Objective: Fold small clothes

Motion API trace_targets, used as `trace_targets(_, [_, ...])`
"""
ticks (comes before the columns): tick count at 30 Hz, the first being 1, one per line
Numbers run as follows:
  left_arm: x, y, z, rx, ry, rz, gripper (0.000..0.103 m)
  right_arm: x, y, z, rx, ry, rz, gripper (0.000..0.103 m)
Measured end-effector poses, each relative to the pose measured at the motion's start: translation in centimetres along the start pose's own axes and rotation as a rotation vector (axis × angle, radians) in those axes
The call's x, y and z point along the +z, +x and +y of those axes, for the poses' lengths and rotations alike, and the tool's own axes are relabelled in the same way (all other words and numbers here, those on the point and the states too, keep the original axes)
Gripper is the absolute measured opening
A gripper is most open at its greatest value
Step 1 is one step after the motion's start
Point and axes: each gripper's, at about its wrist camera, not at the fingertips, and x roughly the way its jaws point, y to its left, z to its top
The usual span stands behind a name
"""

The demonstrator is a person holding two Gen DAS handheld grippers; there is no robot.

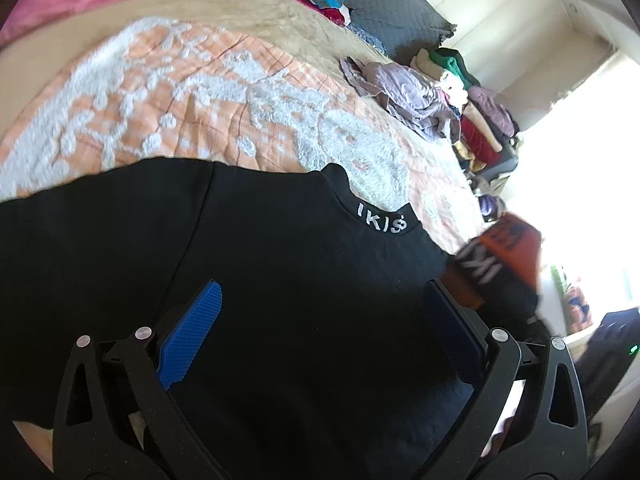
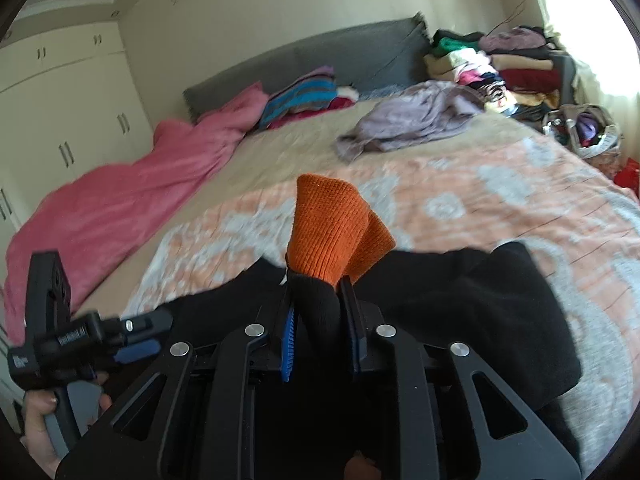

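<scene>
Right gripper point(image 2: 320, 300) pinching a black garment's orange cuff point(image 2: 336, 228) over the bed; left gripper point(image 1: 320, 312) spread wide above the black cloth.

The window side of the room is washed out white in the left wrist view, and the right gripper there is only a blur of orange and black with pale lettering that cannot be read. The black garment point(image 1: 260, 280) (white letters at its neck) lies on an orange-and-white patterned bedspread point(image 2: 500, 208), its lower part hidden under both tools. Farther back sit a pink blanket point(image 2: 120, 200), a crumpled lilac cloth point(image 2: 408, 120), a grey headboard point(image 2: 312, 52) and a heap of folded clothes point(image 2: 500, 68) – white cupboards line the wall. In the right wrist view a hand point(image 2: 44, 428) grips the left tool's handle at lower left; both grippers tilt downward toward the bed.
</scene>
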Motion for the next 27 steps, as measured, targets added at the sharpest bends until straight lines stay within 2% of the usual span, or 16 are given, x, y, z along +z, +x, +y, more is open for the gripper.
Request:
trace_targets(3, [-0.2,0.0,0.8,-0.016,-0.031,0.007,0.092,-1.5,1.1,1.5,0.031,-0.016,0.050,0.023])
trace_targets(4, [-0.3,0.1,1.0,-0.032,-0.046,0.016,0.091,-2.0,1.3,1.9,0.040,-0.021,0.065,0.026])
trace_targets(5, [-0.4,0.2,1.3,-0.052,-0.065,0.029,0.090,-2.4,1.3,2.3,0.058,-0.027,0.077,0.035])
trace_targets(6, [-0.5,0.3,1.5,-0.070,-0.081,0.040,0.089,-2.8,1.2,2.6,0.073,-0.035,0.082,0.040])
trace_targets(10, [-0.9,0.5,1.5,-0.088,-0.084,0.052,0.079,-4.8,0.0,4.2,0.100,-0.127,0.109,0.041])
trace_targets(12, [-1.2,0.6,1.1,-0.112,-0.076,0.073,0.071,-5.6,-1.0,4.5,0.113,-0.149,0.113,0.042])
trace_targets(17, [-2.7,1.6,0.9,-0.114,-0.064,0.140,0.056,-6.2,-2.9,3.6,0.086,-0.152,0.103,0.043])
trace_targets(22, [-3.9,2.4,0.2,-0.118,-0.047,0.183,0.055,-6.0,-4.7,1.0,0.044,-0.090,0.074,0.046])
trace_targets(23, [-4.3,2.8,0.0,-0.126,-0.052,0.196,0.050,-5.9,-4.7,0.5,0.036,-0.080,0.073,0.046])
trace_targets(25, [-4.9,3.2,-0.5,-0.088,-0.031,0.185,0.043,-6.0,-5.3,-0.6,0.020,-0.054,0.068,0.046])
trace_targets(27, [-5.3,3.7,-1.0,-0.069,-0.012,0.182,0.026,-6.2,-5.7,-1.5,0.010,-0.033,0.067,0.046])
